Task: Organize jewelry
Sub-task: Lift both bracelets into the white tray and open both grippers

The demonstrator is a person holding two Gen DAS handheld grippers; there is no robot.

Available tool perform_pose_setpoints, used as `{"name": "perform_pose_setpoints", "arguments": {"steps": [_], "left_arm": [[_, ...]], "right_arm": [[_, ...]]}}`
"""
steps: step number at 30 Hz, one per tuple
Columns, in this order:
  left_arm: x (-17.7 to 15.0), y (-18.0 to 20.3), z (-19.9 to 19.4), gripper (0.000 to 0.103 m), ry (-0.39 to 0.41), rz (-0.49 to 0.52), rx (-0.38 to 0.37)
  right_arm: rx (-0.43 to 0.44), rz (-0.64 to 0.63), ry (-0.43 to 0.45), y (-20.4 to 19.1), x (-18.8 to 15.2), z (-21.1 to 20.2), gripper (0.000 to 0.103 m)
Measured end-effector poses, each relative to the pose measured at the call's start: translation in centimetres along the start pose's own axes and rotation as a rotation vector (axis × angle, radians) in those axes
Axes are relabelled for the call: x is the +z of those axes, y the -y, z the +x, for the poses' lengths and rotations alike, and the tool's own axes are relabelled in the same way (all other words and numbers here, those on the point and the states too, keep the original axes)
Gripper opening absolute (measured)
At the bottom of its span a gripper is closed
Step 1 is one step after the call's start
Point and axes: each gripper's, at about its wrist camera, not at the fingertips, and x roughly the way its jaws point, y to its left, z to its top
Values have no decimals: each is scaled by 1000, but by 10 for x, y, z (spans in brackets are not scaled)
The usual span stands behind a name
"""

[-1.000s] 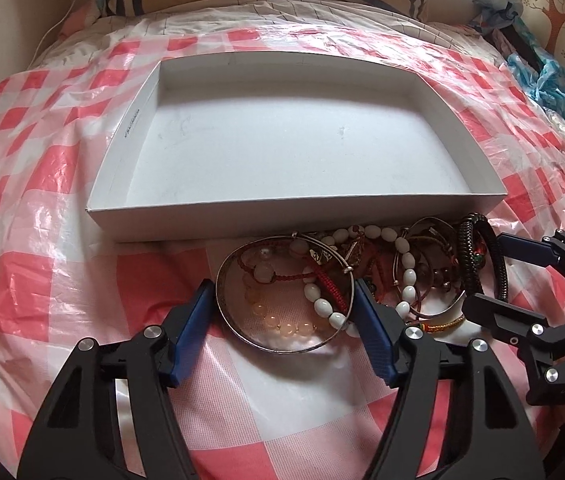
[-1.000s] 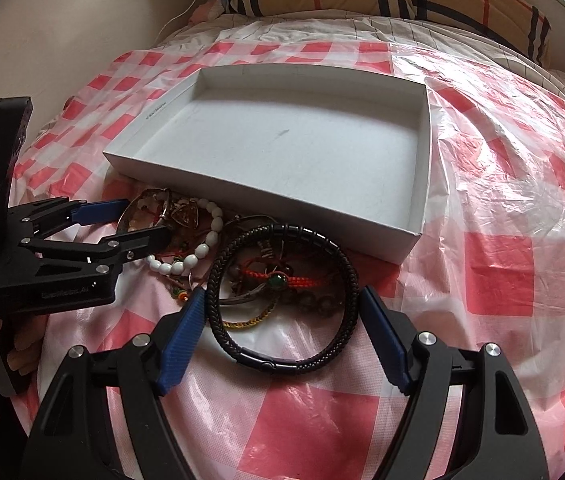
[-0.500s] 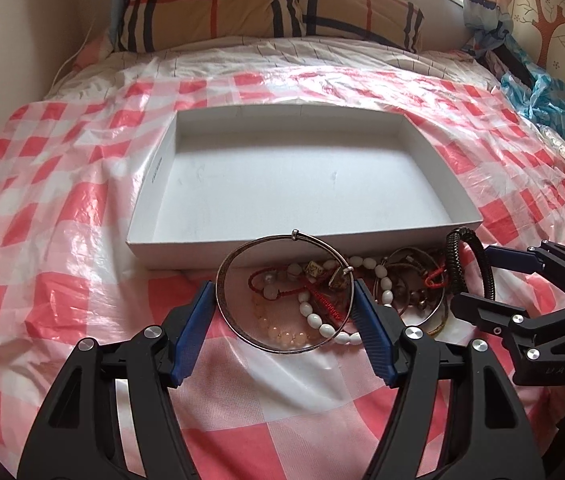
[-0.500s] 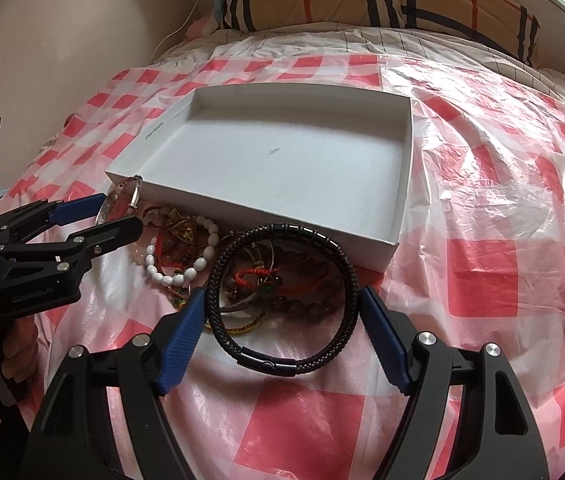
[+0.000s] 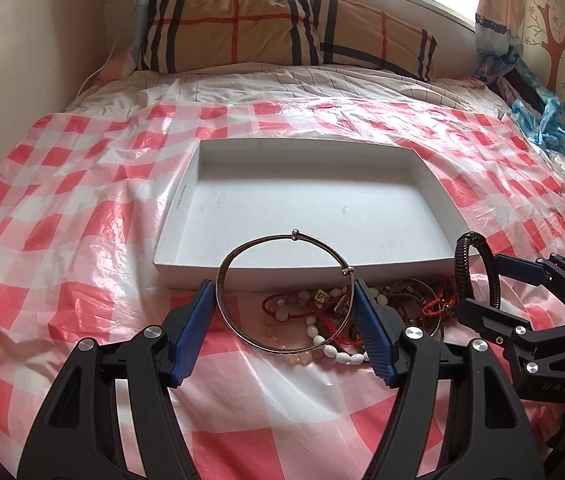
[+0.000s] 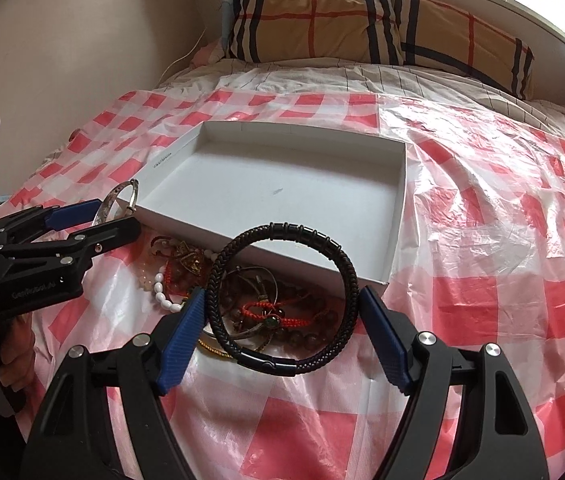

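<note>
My left gripper [image 5: 284,292] is shut on a thin silver bangle [image 5: 242,328], held by its sides and lifted off the bed. My right gripper [image 6: 282,300] is shut on a black braided bracelet [image 6: 270,362], also lifted. Below both lies a heap of jewelry [image 5: 322,320]: white and brown beads, red cords, metal rings. An open white box [image 5: 306,200] with nothing in it sits just beyond the heap. In the right wrist view the left gripper [image 6: 94,220] shows at the left with the silver bangle [image 6: 116,200]; in the left wrist view the right gripper [image 5: 494,280] holds the black bracelet [image 5: 460,268].
A red-and-white checked plastic sheet [image 5: 62,240] covers the bed. A plaid pillow [image 5: 242,28] lies at the head under a window. A wall [image 6: 62,60] runs along the left. Blue plastic bags [image 5: 546,120] sit at the far right. A hand [image 6: 10,352] grips the left tool.
Both grippers have risen with their bracelets: the silver bangle and the black bracelet have left the heap. Both views have tilted up, so the pillow and window show more.
</note>
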Motion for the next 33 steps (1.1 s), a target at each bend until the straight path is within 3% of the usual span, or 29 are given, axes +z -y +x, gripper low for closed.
{"name": "perform_pose_setpoints", "arguments": {"steps": [10, 20, 33], "left_arm": [[9, 5, -2, 65, 24, 6, 22], [42, 6, -6, 65, 67, -17, 30], [57, 5, 17, 65, 70, -19, 55]], "right_arm": [[-23, -18, 38, -4, 2, -4, 74], [-42, -3, 98, -3, 17, -9, 74], [-60, -4, 107, 5, 45, 16, 74]]}}
